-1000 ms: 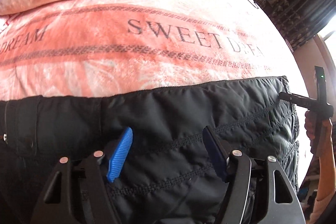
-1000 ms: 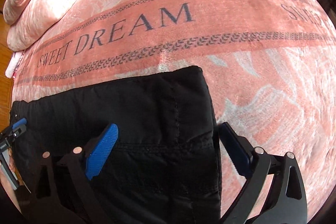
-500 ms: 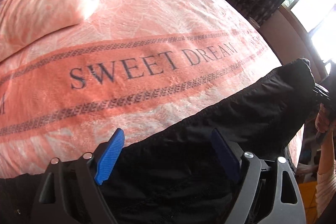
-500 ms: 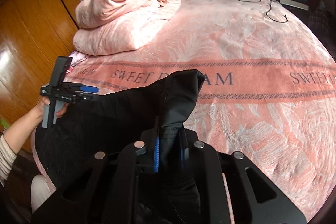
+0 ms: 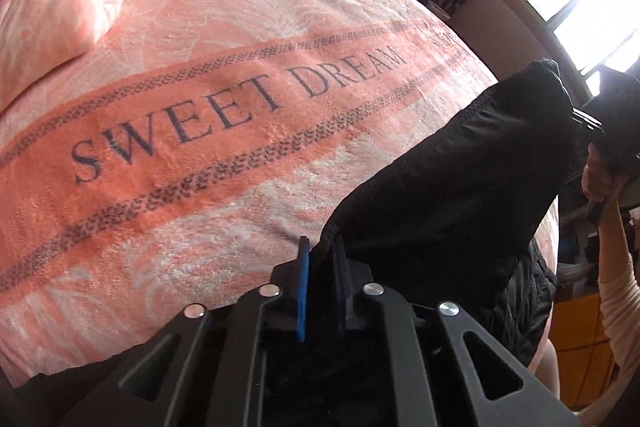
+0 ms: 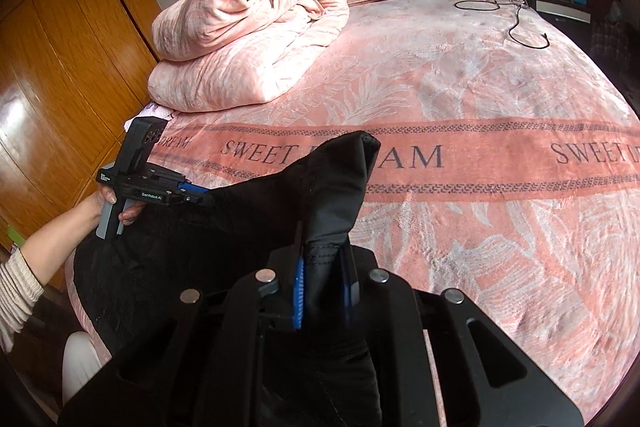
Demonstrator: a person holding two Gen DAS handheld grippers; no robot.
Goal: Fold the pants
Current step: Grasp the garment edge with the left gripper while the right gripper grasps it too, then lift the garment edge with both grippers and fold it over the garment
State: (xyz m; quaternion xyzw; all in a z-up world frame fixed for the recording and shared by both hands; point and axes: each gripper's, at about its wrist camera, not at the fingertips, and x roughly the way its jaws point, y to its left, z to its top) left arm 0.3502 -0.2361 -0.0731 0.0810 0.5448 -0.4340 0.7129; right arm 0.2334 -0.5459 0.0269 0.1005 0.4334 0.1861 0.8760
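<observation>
Left claw (image 5: 320, 291) — its jaws just closed — pinches the edge of the black pants (image 5: 460, 179). Right claw (image 6: 322, 287) pinches another edge, fabric bunched between its blue pads. The pants hang lifted between both claws, lower part draped on the pink bed (image 6: 460, 99).

Left gripper (image 5: 320, 267): jaws just closed, clamped on black pants (image 5: 460, 187), angled downward. Right gripper (image 6: 322, 267): likewise pinching pants fabric, raised, pointing downward.

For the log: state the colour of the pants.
Black pants, clearest in the right wrist view.
</observation>
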